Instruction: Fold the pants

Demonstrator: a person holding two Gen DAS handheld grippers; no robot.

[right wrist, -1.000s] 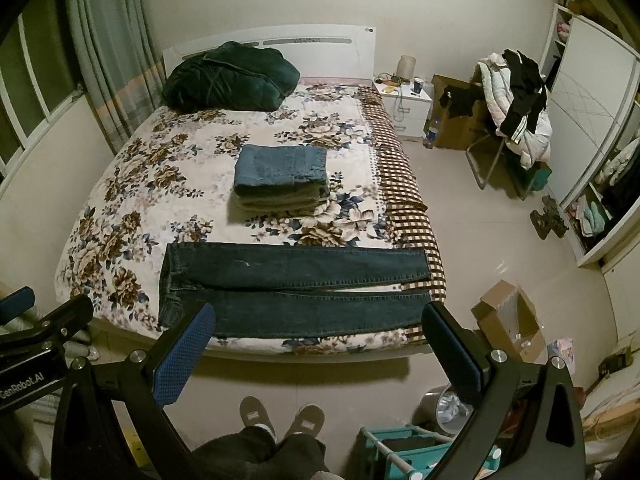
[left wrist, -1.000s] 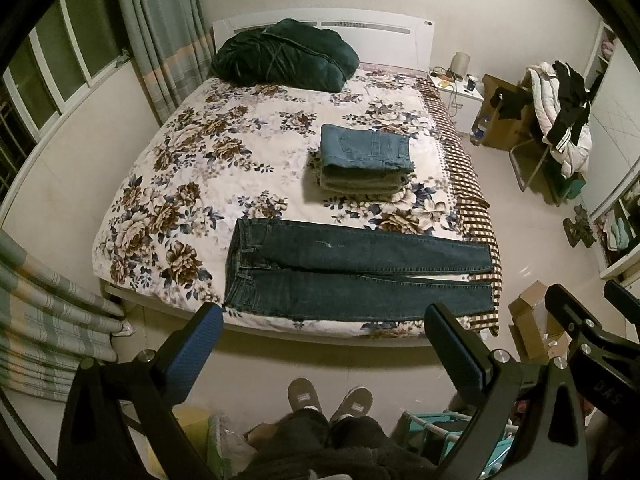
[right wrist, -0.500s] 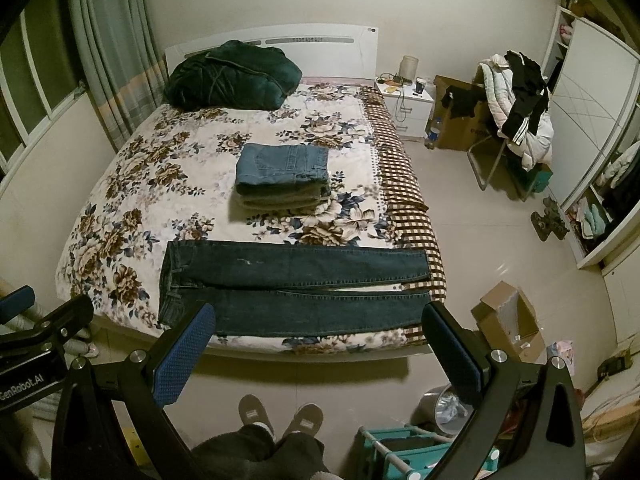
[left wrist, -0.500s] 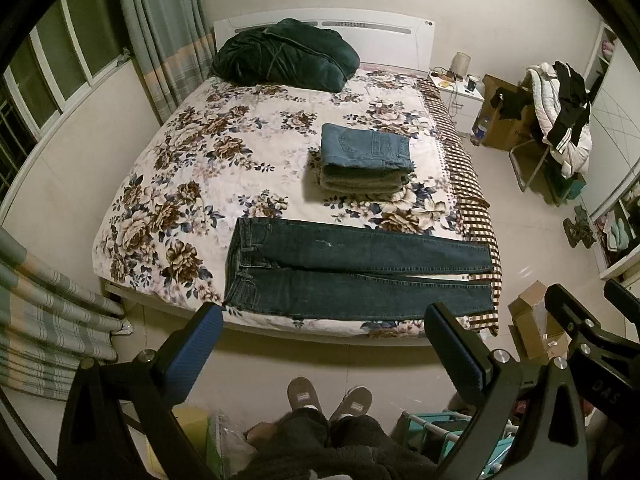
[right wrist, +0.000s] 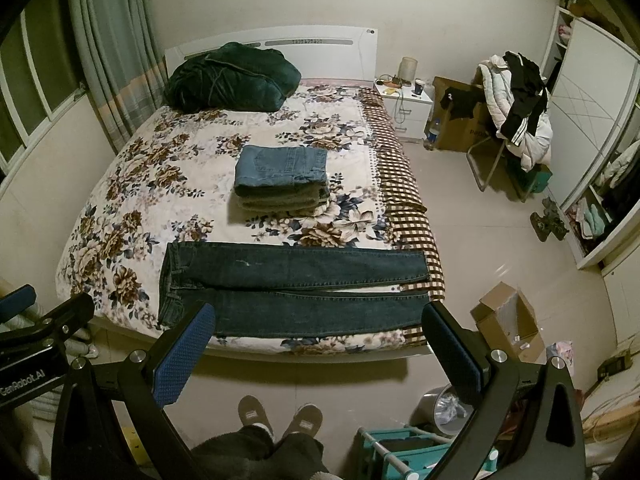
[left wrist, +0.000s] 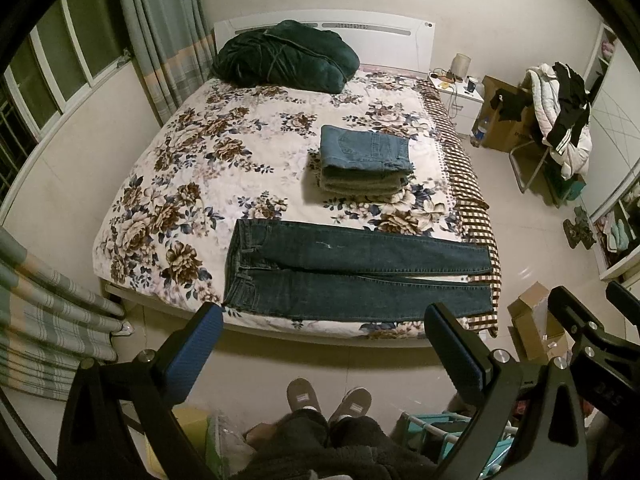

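Dark blue jeans (left wrist: 352, 272) lie flat along the near edge of the floral bed (left wrist: 192, 168), waistband left, legs pointing right; they also show in the right wrist view (right wrist: 288, 288). My left gripper (left wrist: 324, 348) is open and empty, held above the floor in front of the bed, short of the jeans. My right gripper (right wrist: 316, 344) is open and empty, also held back from the bed edge. Each gripper shows at the edge of the other's view.
A stack of folded pants (left wrist: 364, 160) sits mid-bed to the right. A dark green blanket (left wrist: 284, 56) lies by the headboard. Cardboard boxes (right wrist: 508, 320), a teal rack (right wrist: 404, 448) and a clothes-laden chair (right wrist: 516, 112) stand on the floor to the right. My slippered feet (left wrist: 324, 396) show below.
Both grippers have drifted very slightly; the jeans and the rest of the scene have not moved.
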